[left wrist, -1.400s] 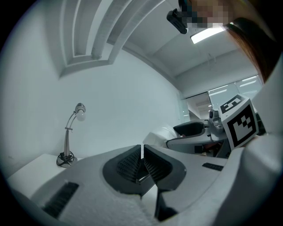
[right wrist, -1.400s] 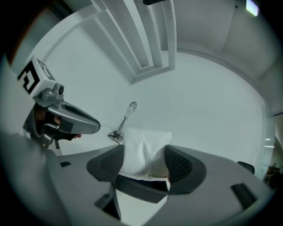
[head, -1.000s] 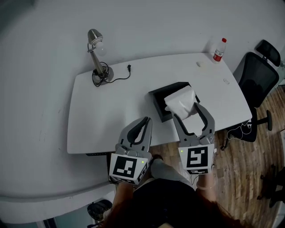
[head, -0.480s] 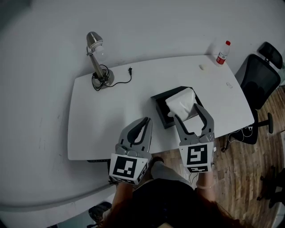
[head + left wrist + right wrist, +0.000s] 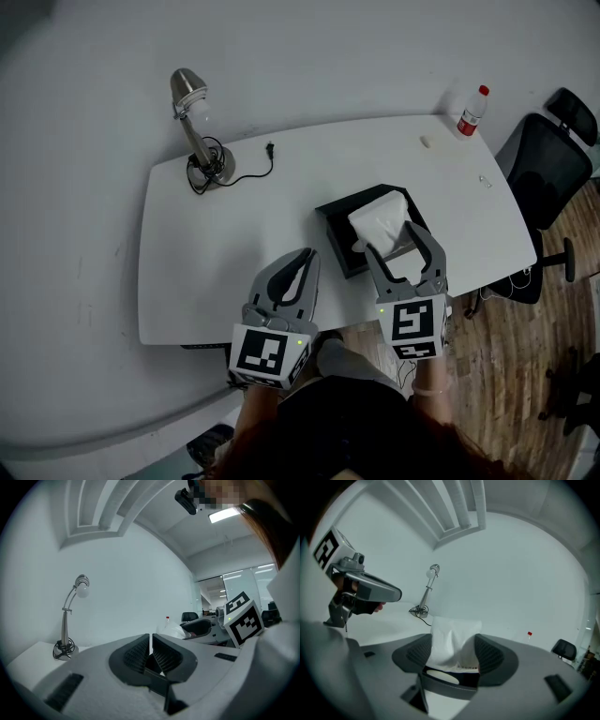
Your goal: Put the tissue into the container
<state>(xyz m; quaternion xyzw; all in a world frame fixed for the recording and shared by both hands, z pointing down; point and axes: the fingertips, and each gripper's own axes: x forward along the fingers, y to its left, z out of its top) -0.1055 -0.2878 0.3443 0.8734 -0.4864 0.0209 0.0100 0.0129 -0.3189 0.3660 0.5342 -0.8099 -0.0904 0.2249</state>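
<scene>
A white tissue pack (image 5: 380, 223) hangs over the black open container (image 5: 334, 223) in the middle of the white table (image 5: 234, 244). My right gripper (image 5: 392, 240) is shut on the pack's near end. In the right gripper view the tissue pack (image 5: 452, 637) fills the gap between the two jaws of the right gripper (image 5: 453, 652). My left gripper (image 5: 302, 260) hovers at the table's near edge, left of the container, shut with nothing in it. The left gripper (image 5: 151, 652) shows its pads pressed together in its own view.
A desk lamp (image 5: 192, 122) with a coiled cable stands at the table's far left. A red-capped bottle (image 5: 472, 111) stands at the far right corner, with a small white object (image 5: 427, 142) beside it. A black office chair (image 5: 548, 159) is off the right end.
The head view has shifted slightly. My right gripper still holds the tissue pack over the container, a touch closer to it. The left gripper has stayed put.
</scene>
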